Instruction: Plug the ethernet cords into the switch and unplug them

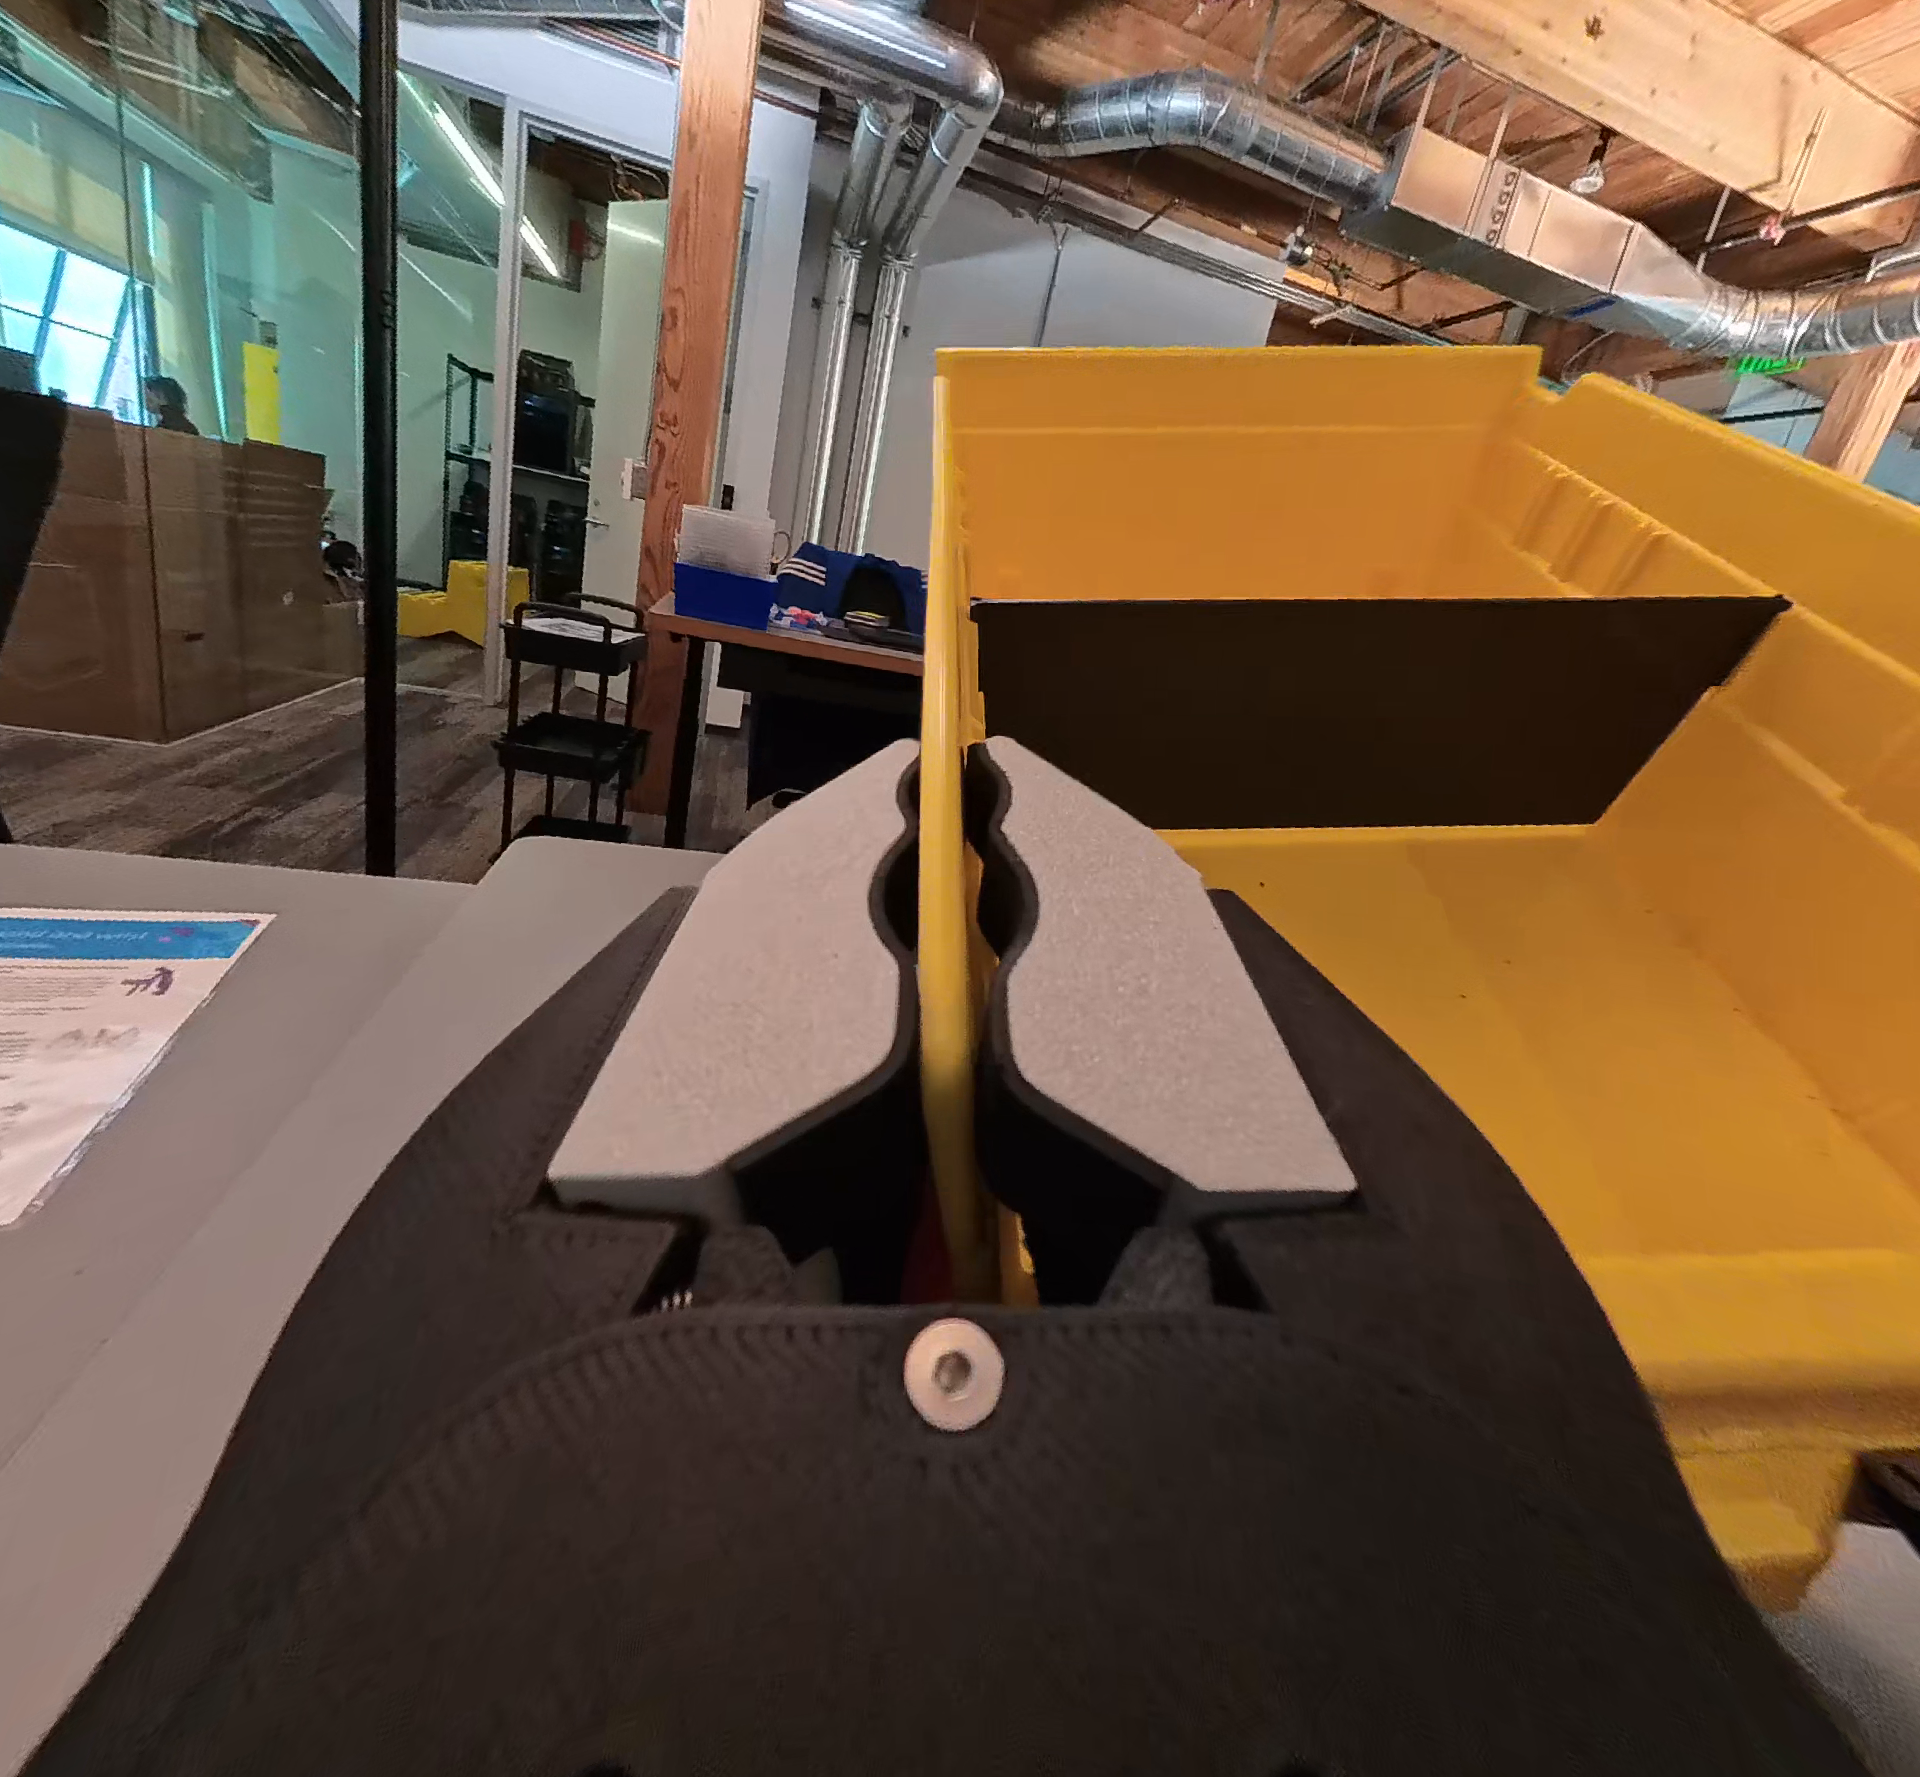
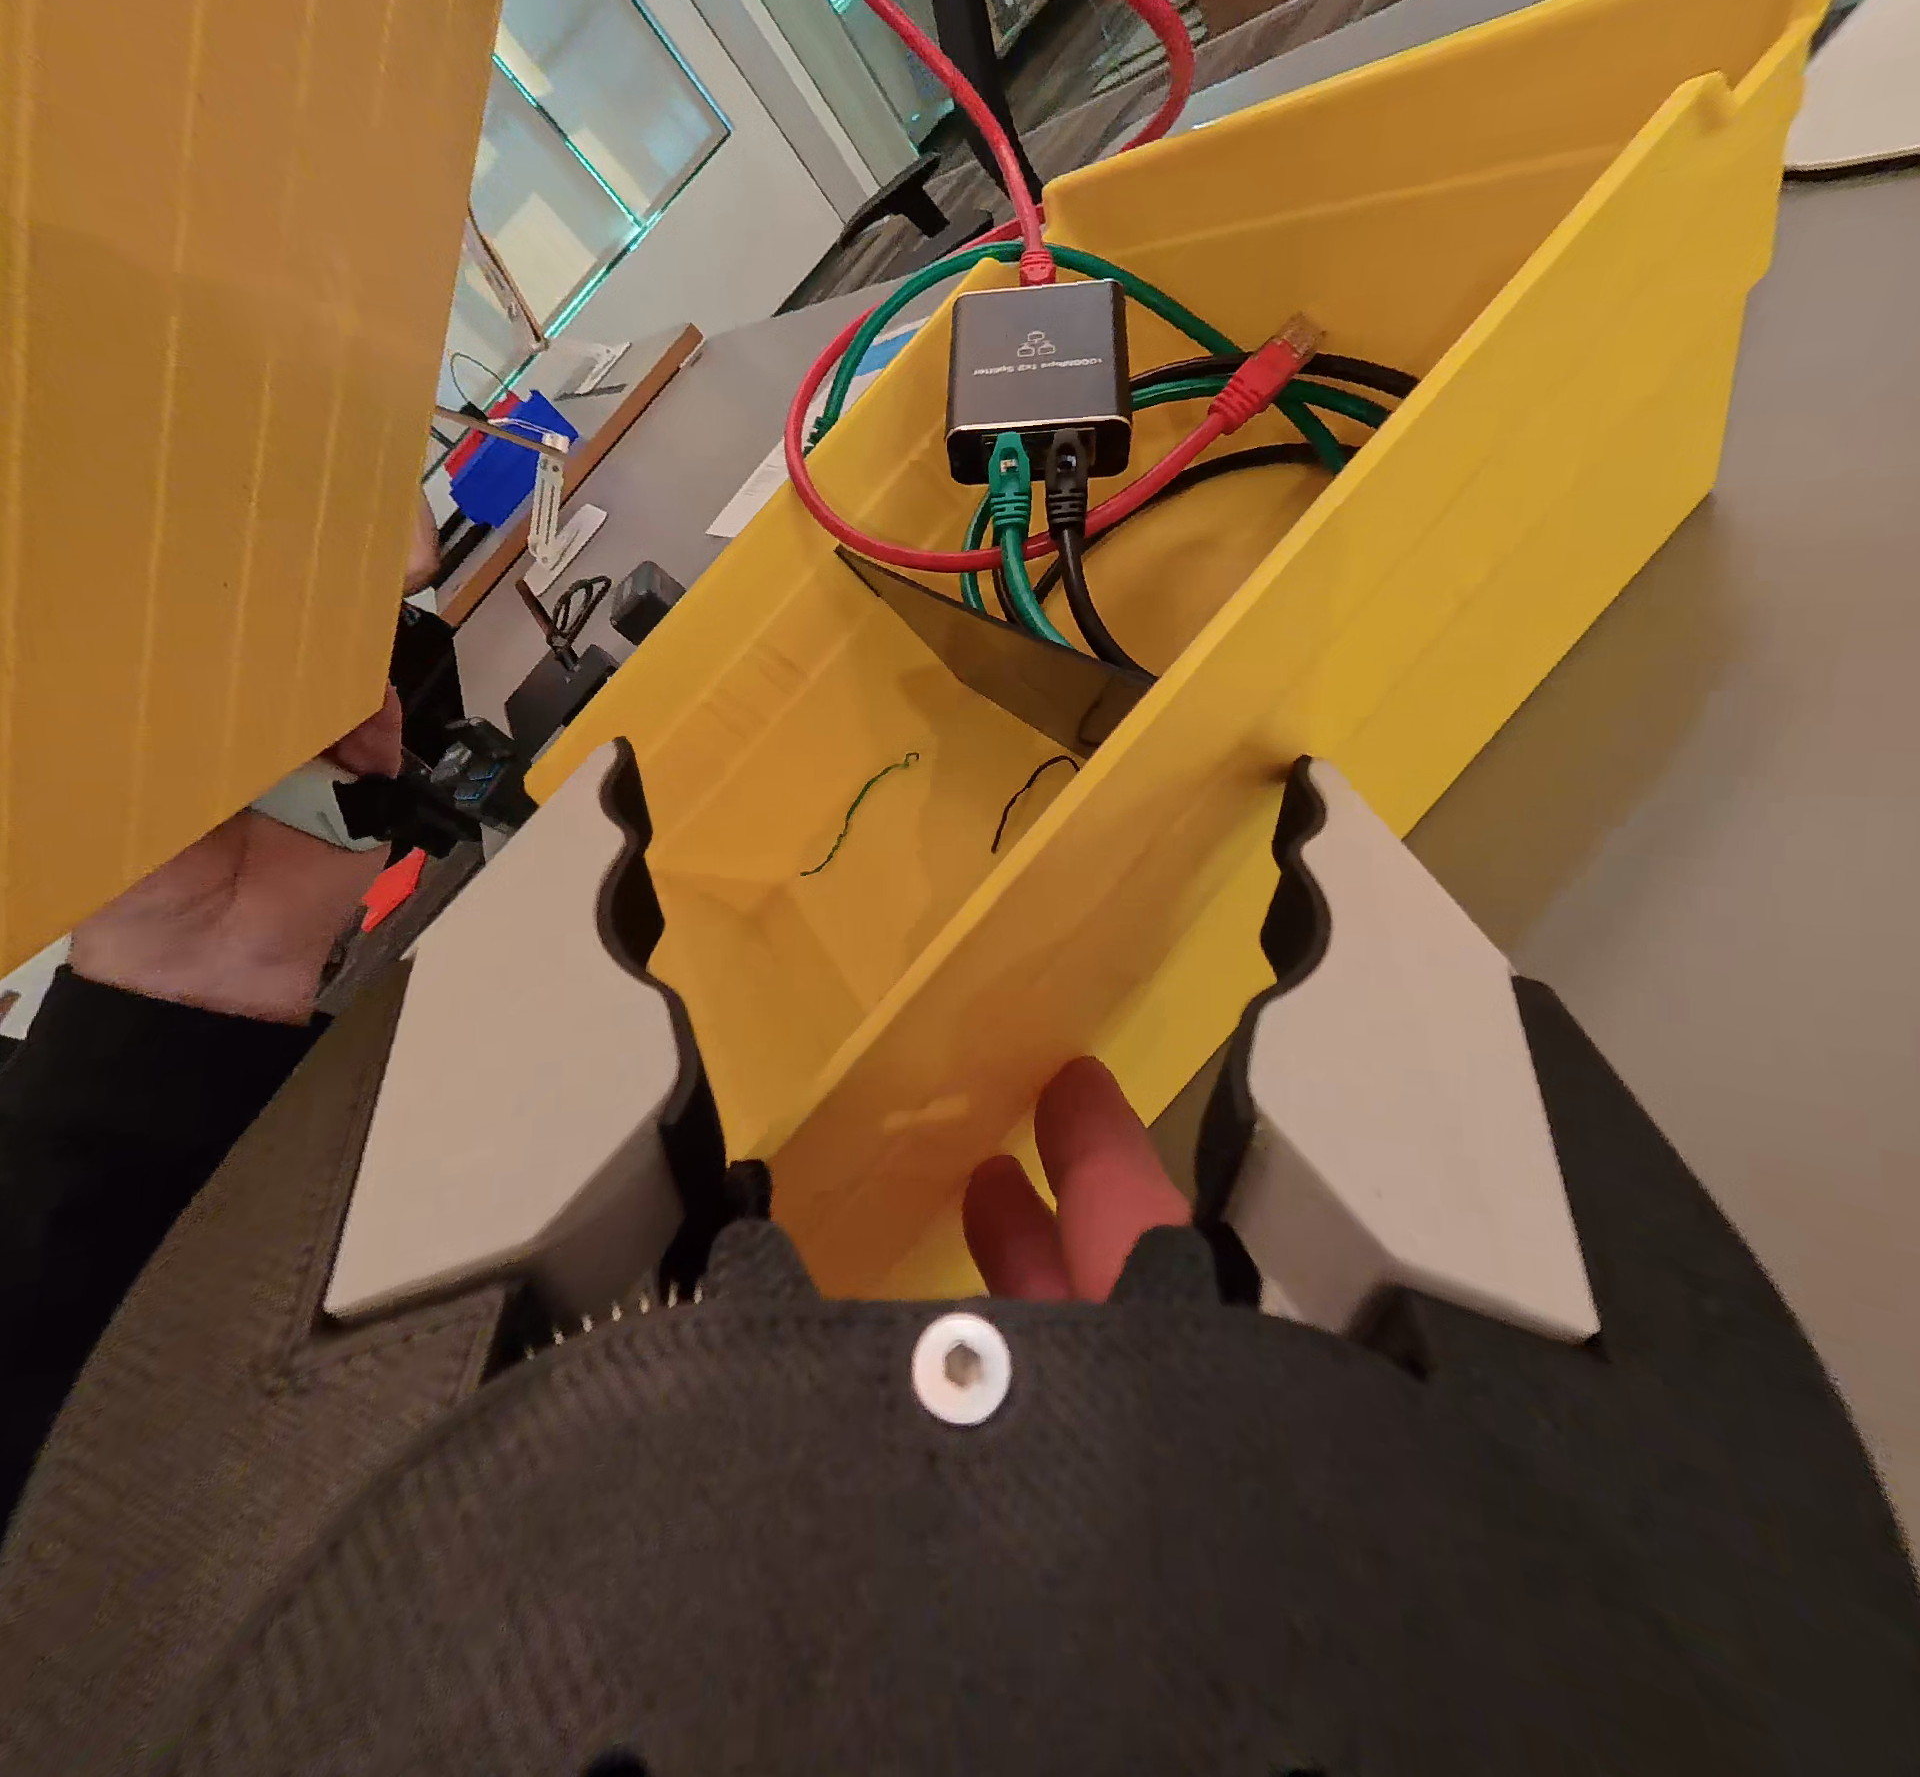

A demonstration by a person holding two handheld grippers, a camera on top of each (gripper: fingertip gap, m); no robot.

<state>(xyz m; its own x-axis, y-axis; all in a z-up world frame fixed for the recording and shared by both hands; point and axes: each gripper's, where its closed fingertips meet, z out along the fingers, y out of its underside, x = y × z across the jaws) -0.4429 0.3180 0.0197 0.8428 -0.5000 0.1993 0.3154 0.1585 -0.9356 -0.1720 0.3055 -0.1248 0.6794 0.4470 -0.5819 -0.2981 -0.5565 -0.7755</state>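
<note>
In the right wrist view a small black switch (image 2: 1039, 366) lies in the far half of a long yellow bin (image 2: 1455, 532). A green cord (image 2: 1008, 491) and a black cord (image 2: 1067, 486) are plugged into its near side, and a red cord (image 2: 1036, 267) into its far side. A loose red plug (image 2: 1262, 377) lies to its right. My right gripper (image 2: 966, 761) is open and empty over the bin's near end. My left gripper (image 1: 943, 761) is shut on the side wall of a second yellow bin (image 1: 1455, 1000), which is empty and held up off the table.
A black divider (image 2: 1018, 657) crosses the cord bin; a green twist tie (image 2: 862, 813) and a black one (image 2: 1023, 797) lie before it. The held bin (image 2: 208, 325) fills the upper left, and has its own black divider (image 1: 1351, 709). A printed sheet (image 1: 94, 1052) lies on the grey table.
</note>
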